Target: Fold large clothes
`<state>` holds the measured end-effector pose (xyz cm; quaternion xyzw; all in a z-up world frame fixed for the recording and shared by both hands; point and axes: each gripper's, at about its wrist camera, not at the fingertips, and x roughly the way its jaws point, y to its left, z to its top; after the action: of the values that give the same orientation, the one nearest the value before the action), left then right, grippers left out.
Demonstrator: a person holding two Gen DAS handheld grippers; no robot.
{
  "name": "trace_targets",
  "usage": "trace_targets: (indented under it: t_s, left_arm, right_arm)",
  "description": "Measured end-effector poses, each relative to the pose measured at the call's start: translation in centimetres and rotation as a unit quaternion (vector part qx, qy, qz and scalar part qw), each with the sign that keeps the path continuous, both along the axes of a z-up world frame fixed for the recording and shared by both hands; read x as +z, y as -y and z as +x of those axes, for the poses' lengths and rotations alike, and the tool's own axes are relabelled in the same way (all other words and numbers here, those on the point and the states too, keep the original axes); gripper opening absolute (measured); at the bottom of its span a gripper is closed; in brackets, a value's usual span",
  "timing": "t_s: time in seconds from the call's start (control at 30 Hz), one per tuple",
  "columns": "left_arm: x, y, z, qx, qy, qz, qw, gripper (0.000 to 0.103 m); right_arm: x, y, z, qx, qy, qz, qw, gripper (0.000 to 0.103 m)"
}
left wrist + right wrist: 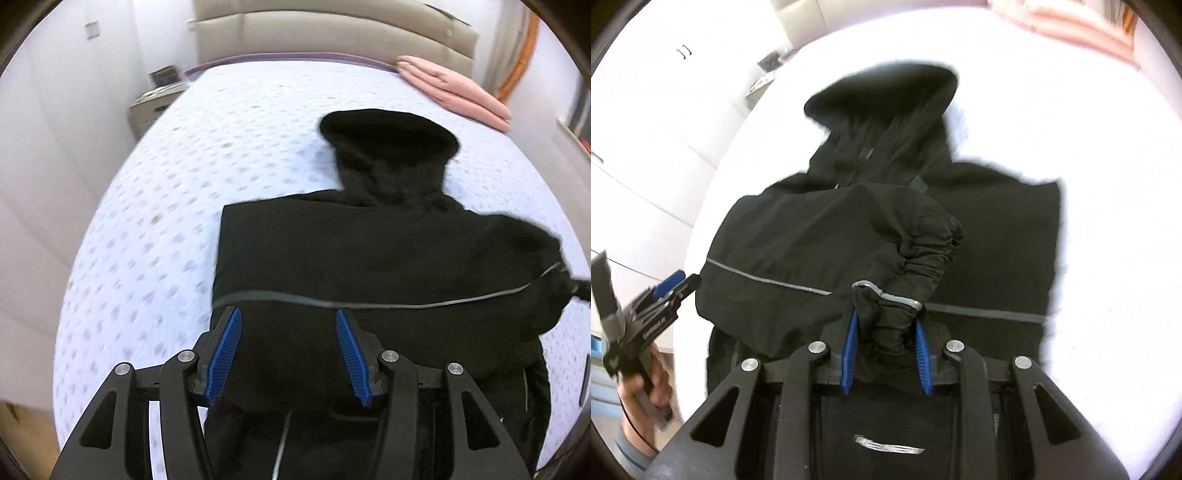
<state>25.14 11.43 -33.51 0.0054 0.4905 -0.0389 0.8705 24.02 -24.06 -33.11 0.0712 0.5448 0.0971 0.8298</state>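
A black hooded jacket (369,254) with a thin grey stripe lies on the bed, hood toward the headboard; it also shows in the right wrist view (798,240). My left gripper (288,317) is open and empty above the jacket's lower left part. My right gripper (886,321) is shut on a bunched sleeve cuff (886,314) and holds the sleeve (916,229) over the jacket's body. The left gripper (670,286) shows at the left of the right wrist view, held in a hand.
The bed (184,166) has a white sheet with small lilac dots. A folded pink blanket (454,88) lies at the far right corner by the beige headboard (332,33). A nightstand (155,99) stands to the left. Wardrobe doors (646,129) are on the left.
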Motion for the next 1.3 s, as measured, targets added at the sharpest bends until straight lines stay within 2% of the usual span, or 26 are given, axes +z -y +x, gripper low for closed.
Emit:
trace_targets:
  t_s: [0.07,0.17,0.2,0.33,0.43,0.53,0.63,0.7,0.8,0.87,0.93,1.03,1.1,1.17,1.3]
  left_arm:
    - [-1.1,1.3,1.2,-0.027,-0.017,-0.006,0.9995,0.055]
    - [-3.6,2.6,2.5,-0.053,-0.05,-0.017,0.9972,0.055]
    - [-5.0,2.9,3.0,-0.058,-0.069,-0.022,0.9957,0.055]
    - [-8.3,3.6,3.6,-0.075,-0.083,-0.001,0.9937,0.054]
    - [-8.7,3.6,3.4,-0.081,-0.082,0.004,0.9933,0.054]
    - [-8.7,3.9,3.5,-0.095,-0.079,0.014,0.9922,0.054]
    - [-7.3,4.2,3.3,-0.115,-0.072,0.016,0.9906,0.054]
    - [-5.7,4.0,3.1,-0.125,-0.061,0.005,0.9903,0.055]
    - [-2.7,3.3,2.9,-0.137,-0.039,-0.025,0.9894,0.055]
    - [-1.5,3.1,3.4,-0.143,-0.028,-0.04,0.9886,0.055]
    - [-1.6,3.3,4.5,-0.143,-0.028,-0.043,0.9884,0.055]
    - [-4.4,3.0,6.1,-0.129,-0.05,-0.029,0.9899,0.054]
    - [-6.7,2.4,7.0,-0.12,-0.076,-0.037,0.9892,0.054]
    - [-8.3,2.1,7.3,-0.123,-0.083,-0.039,0.9881,0.054]
    - [-9.4,3.0,6.7,-0.139,-0.065,-0.003,0.9882,0.055]
  right_arm:
    - [0.6,1.9,-0.2,-0.007,0.007,-0.036,0.999,0.031]
    - [-2.1,3.7,0.5,-0.022,-0.016,-0.077,0.997,0.031]
    - [-3.9,4.3,0.8,-0.027,-0.029,-0.084,0.996,0.031]
    - [-10.0,6.0,1.4,-0.046,-0.079,-0.084,0.992,0.032]
    - [-11.9,6.2,1.2,-0.06,-0.076,-0.085,0.992,0.036]
    - [-11.7,5.8,1.3,-0.064,-0.078,-0.091,0.991,0.036]
    - [-9.9,5.9,1.0,-0.071,-0.089,-0.09,0.989,0.039]
    - [-7.5,5.8,0.5,-0.077,-0.081,-0.083,0.99,0.042]
    - [-3.9,5.2,-0.1,-0.089,-0.045,-0.068,0.993,0.044]
    - [-3.0,3.9,0.8,-0.089,-0.029,-0.053,0.994,0.045]
    - [-3.4,2.3,2.4,-0.081,-0.026,-0.055,0.995,0.045]
    - [-6.3,0.4,4.9,-0.082,-0.05,-0.085,0.992,0.044]
    - [-8.9,0.3,5.5,-0.097,-0.084,-0.108,0.986,0.044]
    - [-11.3,0.5,5.9,-0.1,-0.12,-0.117,0.981,0.04]
    - [-11.4,0.4,6.9,-0.107,-0.126,-0.132,0.977,0.04]
